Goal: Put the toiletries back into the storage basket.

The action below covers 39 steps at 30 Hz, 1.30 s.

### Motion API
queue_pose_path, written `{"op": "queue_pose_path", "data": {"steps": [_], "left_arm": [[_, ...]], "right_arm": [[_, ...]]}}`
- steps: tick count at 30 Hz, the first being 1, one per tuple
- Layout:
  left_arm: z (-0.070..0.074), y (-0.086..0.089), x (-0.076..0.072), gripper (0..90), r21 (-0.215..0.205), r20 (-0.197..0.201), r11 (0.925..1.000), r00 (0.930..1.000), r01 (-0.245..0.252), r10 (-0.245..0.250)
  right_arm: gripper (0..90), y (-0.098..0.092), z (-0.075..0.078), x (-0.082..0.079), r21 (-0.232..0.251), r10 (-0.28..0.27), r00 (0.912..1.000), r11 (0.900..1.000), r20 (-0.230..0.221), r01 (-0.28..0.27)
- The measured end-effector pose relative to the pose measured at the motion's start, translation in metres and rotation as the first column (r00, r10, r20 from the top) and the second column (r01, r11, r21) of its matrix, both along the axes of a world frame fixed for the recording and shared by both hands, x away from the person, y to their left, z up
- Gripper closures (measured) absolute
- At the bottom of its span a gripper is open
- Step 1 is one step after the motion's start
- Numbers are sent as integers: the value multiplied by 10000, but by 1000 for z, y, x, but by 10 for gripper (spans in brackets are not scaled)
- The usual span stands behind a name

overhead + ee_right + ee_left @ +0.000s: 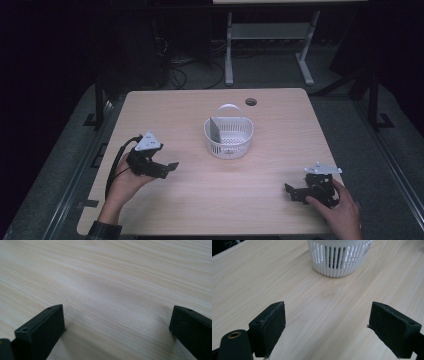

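No readable text, label, brand, number or sign is showing anywhere in these three views.

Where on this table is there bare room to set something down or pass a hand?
Bare wood runs between the left gripper and the right gripper, along the near edge of the table, and on both sides of the white basket. The far strip behind the basket is narrower and holds a cable hole. Nothing looks crowded.

A light wooden table point(175, 210) bears a white slatted basket point(228, 142).
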<state>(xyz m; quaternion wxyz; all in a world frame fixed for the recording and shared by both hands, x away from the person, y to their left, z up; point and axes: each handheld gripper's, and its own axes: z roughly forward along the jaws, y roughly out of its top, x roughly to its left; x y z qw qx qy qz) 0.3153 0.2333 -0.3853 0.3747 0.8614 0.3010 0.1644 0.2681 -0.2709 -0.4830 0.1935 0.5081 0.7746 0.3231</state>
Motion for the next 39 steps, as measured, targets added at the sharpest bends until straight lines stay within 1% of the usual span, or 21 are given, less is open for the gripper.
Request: {"op": "queue_pose_path", "data": {"steps": [4, 7, 11, 17, 20, 24, 25, 27, 30, 35, 37, 39], "left_arm": [[-6, 5, -8, 129, 18, 168, 10000, 9999, -39, 39], [-14, 9, -14, 129, 45, 150, 9999, 9998, -91, 91], [-23, 13, -21, 129, 146, 69, 9997, 9998, -184, 183], [-43, 25, -32, 129, 185, -54, 9986, 9988, -492, 493], [-50, 31, -36, 129, 241, -149, 9976, 9977, -650, 654], [-58, 39, -40, 129, 254, -230, 9961, 9961, -841, 847], [-60, 41, -41, 129, 297, -335, 9956, 9954, -889, 899], [-65, 43, -43, 129, 437, -320, 9945, 9948, -949, 963], [-71, 46, -45, 129, 575, -460, 9932, 9936, -1008, 1035], [-78, 51, -45, 128, 672, -684, 9908, 9901, -1178, 1223], [-81, 52, -45, 128, 784, -725, 9892, 9890, -1236, 1293], [-84, 55, -45, 127, 497, -835, 9911, 9883, -1238, 1277]], "right_arm": [[0, 0, 0, 0, -3, -2, 10000, 10000, 0, 2], [0, 0, 0, 0, -6, -2, 10000, 10000, 3, 2], [0, 0, 0, 0, -3, -3, 10000, 10000, 1, 3], [0, 0, 0, 0, -1, 0, 10000, 10000, 1, 0], [0, 0, 0, 0, 2, -5, 10000, 10000, 2, 5], [0, 0, 0, 0, -11, 0, 10000, 10000, 4, 0], [0, 0, 0, 0, 6, -17, 10000, 10000, -7, 17], [0, 0, 0, 0, -8, 1, 10000, 10000, -11, -1], [0, 0, 0, 0, -8, -1, 10000, 10000, -12, 1], [0, 0, 0, 0, -9, -1, 10000, 10000, -12, 1], [0, 0, 0, 0, -9, 0, 10000, 10000, -13, 0], [0, 0, 0, 0, -10, -3, 10000, 10000, -13, 3]]}}
